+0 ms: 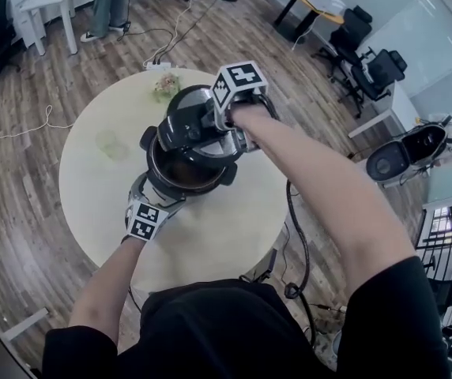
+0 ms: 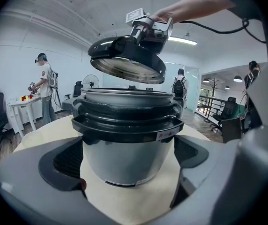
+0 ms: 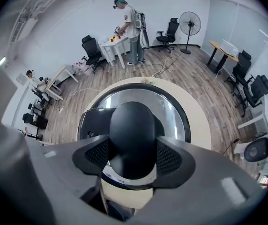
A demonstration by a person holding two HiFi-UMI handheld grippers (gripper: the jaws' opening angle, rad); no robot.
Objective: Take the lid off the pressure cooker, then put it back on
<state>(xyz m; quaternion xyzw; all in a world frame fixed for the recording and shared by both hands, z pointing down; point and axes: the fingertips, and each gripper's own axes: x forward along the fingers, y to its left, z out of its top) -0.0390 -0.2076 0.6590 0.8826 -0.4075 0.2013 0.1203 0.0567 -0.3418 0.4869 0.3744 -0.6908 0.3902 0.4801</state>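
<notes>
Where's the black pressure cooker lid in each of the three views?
Head view: the black round pressure cooker lid sits just above centre.
Left gripper view: upper centre, raised and tilted.
Right gripper view: centre, knob foremost.
Shared landmark: the round cream table, seen in all three.
</notes>
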